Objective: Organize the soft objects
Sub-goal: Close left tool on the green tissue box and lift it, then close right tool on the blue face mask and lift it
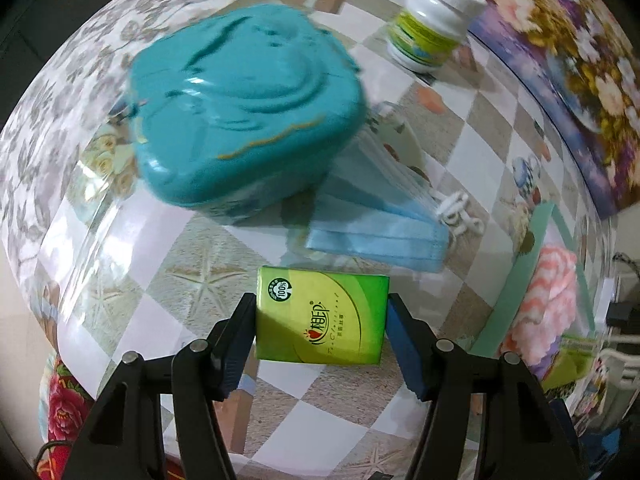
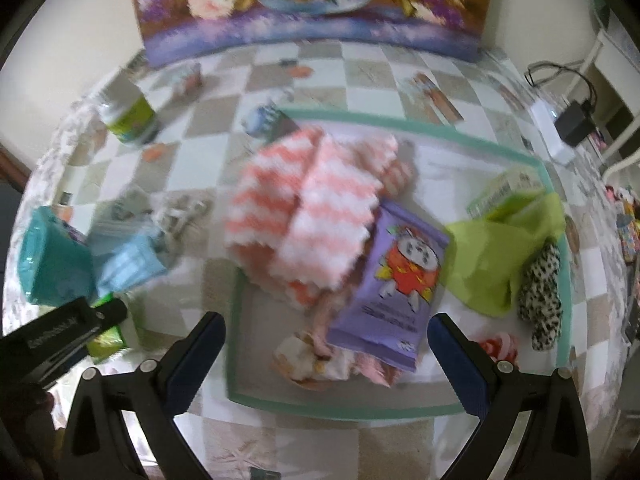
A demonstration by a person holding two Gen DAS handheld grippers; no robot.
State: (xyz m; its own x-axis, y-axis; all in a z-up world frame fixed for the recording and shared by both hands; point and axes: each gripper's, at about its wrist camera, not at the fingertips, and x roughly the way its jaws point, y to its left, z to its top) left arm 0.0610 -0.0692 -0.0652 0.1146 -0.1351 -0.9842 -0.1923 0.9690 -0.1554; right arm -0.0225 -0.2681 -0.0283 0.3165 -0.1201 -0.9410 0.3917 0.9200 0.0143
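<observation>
My left gripper (image 1: 321, 314) is shut on a green tissue packet (image 1: 322, 316), its two pads pressing the packet's sides just above the checkered table. Beyond it lie a stack of blue face masks (image 1: 380, 216) and a teal plastic box (image 1: 244, 108). My right gripper (image 2: 326, 338) is open and empty above a green-bordered mat (image 2: 400, 408). On the mat lie a pink-and-white striped towel (image 2: 316, 216), a purple wipes packet (image 2: 394, 276), a lime green cloth (image 2: 492, 256) and a spotted soft item (image 2: 540, 292). The left gripper and green packet (image 2: 106, 338) show at the right wrist view's left edge.
A white pill bottle with a green label (image 1: 432, 24) stands near a floral painting (image 1: 568, 60) at the table's back. The teal box (image 2: 52, 260) and masks (image 2: 128, 260) sit left of the mat. A charger and white box (image 2: 560, 128) lie far right.
</observation>
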